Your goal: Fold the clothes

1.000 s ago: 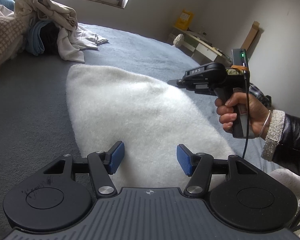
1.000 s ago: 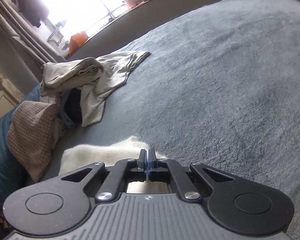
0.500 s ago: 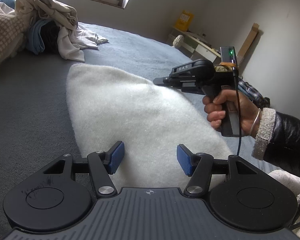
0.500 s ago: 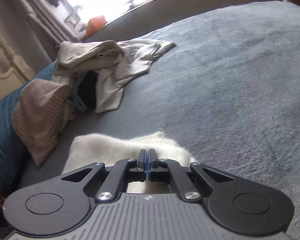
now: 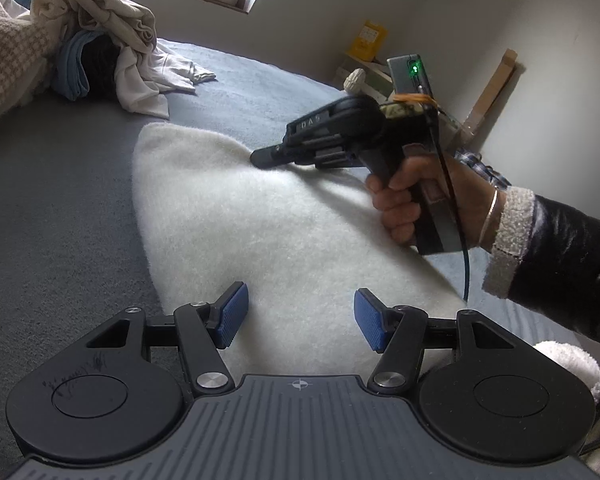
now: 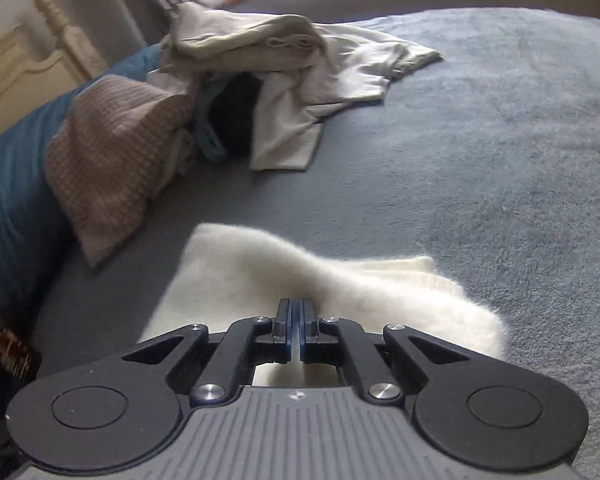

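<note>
A white fluffy garment (image 5: 260,220) lies spread flat on the grey bed cover (image 5: 60,200). My left gripper (image 5: 300,312) hangs open just above the garment's near end, with nothing between its blue pads. A hand (image 5: 412,200) in a dark sleeve holds my right gripper (image 5: 260,157), whose shut tip rests at the garment's far right edge. In the right wrist view the right gripper (image 6: 296,308) has its pads pressed together over the white garment (image 6: 240,264). No cloth shows between them.
A loose pile of beige, blue and dark clothes (image 5: 100,32) sits at the far left of the bed, also in the right wrist view as the pile (image 6: 260,60). A checked beige cloth (image 6: 112,152) and blue bedding (image 6: 8,200) lie beside it. Low furniture (image 5: 364,68) stands by the wall.
The right gripper has slid left across the garment toward the far edge and rolled somewhat; more white cloth now shows in its view. The left gripper has stayed put, still open.
</note>
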The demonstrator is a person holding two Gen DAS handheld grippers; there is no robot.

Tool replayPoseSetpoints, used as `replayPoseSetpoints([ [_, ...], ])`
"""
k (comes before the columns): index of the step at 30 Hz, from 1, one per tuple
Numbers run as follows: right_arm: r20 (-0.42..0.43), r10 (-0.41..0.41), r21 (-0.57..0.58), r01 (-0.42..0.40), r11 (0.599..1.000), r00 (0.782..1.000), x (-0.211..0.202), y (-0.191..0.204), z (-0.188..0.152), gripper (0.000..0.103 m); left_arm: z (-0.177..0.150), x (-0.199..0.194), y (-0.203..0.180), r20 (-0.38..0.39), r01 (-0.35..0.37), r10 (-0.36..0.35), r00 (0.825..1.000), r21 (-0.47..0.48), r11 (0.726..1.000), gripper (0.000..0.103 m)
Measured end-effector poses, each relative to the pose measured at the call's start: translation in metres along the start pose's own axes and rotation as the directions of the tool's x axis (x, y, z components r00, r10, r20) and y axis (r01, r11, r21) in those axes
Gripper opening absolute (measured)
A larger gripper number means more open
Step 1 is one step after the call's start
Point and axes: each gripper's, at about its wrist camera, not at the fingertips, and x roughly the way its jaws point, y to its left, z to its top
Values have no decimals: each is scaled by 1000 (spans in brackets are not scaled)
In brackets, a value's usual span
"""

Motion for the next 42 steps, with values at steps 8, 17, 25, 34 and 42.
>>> replayPoseSetpoints([
  [8, 16, 126, -124, -123, 985, 992, -15, 40, 7, 4, -2, -1, 3, -4, 13, -13, 1000, -7, 1000, 59],
  [17, -1, 53, -75, -52, 996, 999, 30, 44, 12, 0, -3, -2, 3, -4, 1, -1, 1000, -15, 1000, 59],
  [25, 139, 43, 14, -45, 999, 989, -40, 3, 15, 5, -4, -3, 4, -8, 11, -12, 1000, -21, 1000, 60],
  [34, 143, -240, 209, 208, 956, 960, -94, -67, -5, 12, -2, -1, 0, -13, -15, 15, 1000, -12, 1000, 60],
  [42, 181, -1, -153, 29, 988, 984, -138, 6, -50, 12, 1, 2, -8, -34, -59, 60, 998, 13, 998, 61],
])
